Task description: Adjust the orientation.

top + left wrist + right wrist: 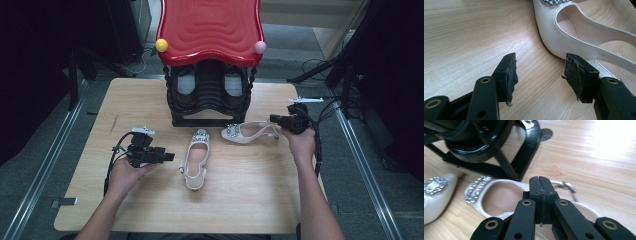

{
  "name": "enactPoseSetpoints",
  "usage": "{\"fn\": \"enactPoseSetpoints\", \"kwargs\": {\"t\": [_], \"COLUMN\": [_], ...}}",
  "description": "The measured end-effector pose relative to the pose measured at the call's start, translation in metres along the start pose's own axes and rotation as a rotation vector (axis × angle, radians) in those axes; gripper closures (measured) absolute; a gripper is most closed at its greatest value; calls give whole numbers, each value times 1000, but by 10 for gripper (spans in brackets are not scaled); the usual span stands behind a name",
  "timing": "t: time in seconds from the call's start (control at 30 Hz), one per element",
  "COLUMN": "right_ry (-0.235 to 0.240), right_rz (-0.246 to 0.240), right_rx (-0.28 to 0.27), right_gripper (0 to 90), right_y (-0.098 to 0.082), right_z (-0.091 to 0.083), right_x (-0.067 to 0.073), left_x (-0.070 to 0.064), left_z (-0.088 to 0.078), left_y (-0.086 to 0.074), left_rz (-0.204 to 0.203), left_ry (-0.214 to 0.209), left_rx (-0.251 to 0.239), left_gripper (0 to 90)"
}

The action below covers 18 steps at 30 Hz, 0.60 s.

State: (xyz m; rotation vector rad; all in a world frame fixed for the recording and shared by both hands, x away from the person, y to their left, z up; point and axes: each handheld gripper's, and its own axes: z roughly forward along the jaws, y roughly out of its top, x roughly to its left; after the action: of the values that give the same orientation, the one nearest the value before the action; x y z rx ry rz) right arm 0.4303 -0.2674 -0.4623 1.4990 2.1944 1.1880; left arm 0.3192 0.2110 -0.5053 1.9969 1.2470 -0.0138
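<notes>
Two white slingback shoes with jewelled buckles lie on the wooden table (250,200). The middle shoe (196,159) points its toe at the rack. My left gripper (170,156) sits just left of it, open and empty. In the left gripper view that gripper (540,72) has its farther pad close to the shoe's side (564,40). The second shoe (247,132) lies crosswise with its heel to the right. My right gripper (275,120) hovers at that heel end. In the right gripper view its pads (540,182) are pressed together over the shoe (499,200), with nothing seen between them.
A black shoe rack (210,97) with a red wavy top (210,25) stands at the table's far edge, with a yellow ball (161,45) and a pink ball (260,47) on its corners. Its base (494,152) lies close behind the crosswise shoe.
</notes>
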Motion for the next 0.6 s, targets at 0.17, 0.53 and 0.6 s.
{"fn": "enactPoseSetpoints", "kwargs": {"t": [0.17,0.53,0.6], "right_ry": [15,59,62], "right_rz": [-14,-35,-38], "right_rx": [58,100,108], "right_gripper": [900,900,900], "right_y": [-6,-20,-21], "right_z": [11,16,15], "right_x": [-6,0,3], "left_x": [1,0,0], "left_z": [-2,-3,-3], "left_y": [-2,-1,-1], "left_rz": [-4,-2,3], "left_ry": [1,-2,0], "left_rx": [-1,-9,-9], "left_gripper": [431,431,430]}}
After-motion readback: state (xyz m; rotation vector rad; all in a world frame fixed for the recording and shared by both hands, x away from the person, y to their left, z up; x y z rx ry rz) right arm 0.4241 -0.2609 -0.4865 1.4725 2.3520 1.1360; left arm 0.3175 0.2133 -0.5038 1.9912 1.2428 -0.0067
